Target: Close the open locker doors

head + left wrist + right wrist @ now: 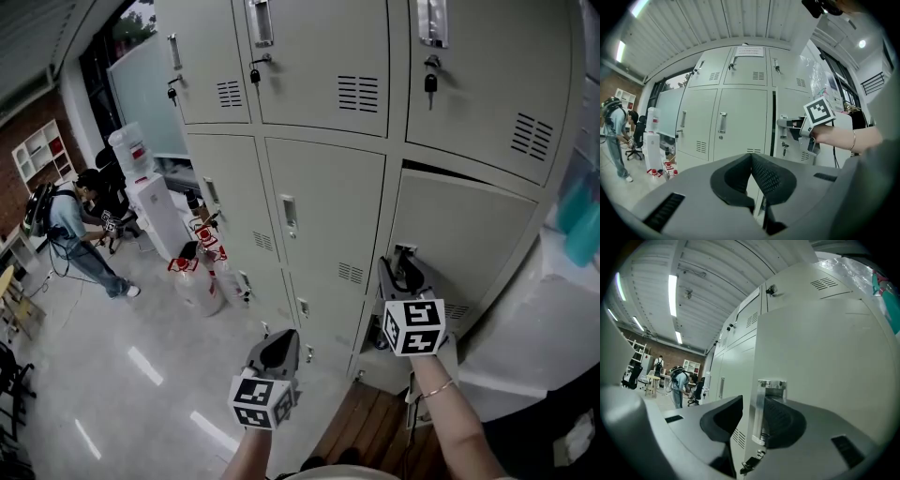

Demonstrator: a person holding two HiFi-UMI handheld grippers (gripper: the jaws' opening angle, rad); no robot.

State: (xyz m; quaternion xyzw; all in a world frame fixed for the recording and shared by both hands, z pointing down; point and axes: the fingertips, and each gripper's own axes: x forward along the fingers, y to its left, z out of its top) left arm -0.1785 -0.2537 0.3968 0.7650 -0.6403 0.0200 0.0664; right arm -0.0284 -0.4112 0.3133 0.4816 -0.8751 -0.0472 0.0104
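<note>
Lockers (328, 187), pale grey and stacked in rows, fill the head view from 10 to 3 o'clock. A glossy grey floor (112, 356) spreads toward 8 o'clock, with a strip of wood boards (366, 422) at 6 o'clock.

The open door (469, 234) sits at 3 o'clock in the lower row. It is ajar, with a dark gap along its top edge. Only the left gripper view shows the gap down the door's hinge-free side, and a paper notice (750, 51) on top of the lockers. Only the right gripper view shows ceiling lights (672, 289) and a brick wall far back.

A person (80, 234) bends over at 9 o'clock beside a white water dispenser (150, 202), and red-capped bottles (202, 272) stand on the floor near it.

The right tongs (401, 267) are at the open door, spread fairly wide. The metal handle (761, 411) stands between them, close against the right jaw and clear of the left one.

The left tongs (279, 349) hang at 6 o'clock, away from the lockers, tips pressed together on nothing. Keys (430, 86) dangle from the upper locks.
</note>
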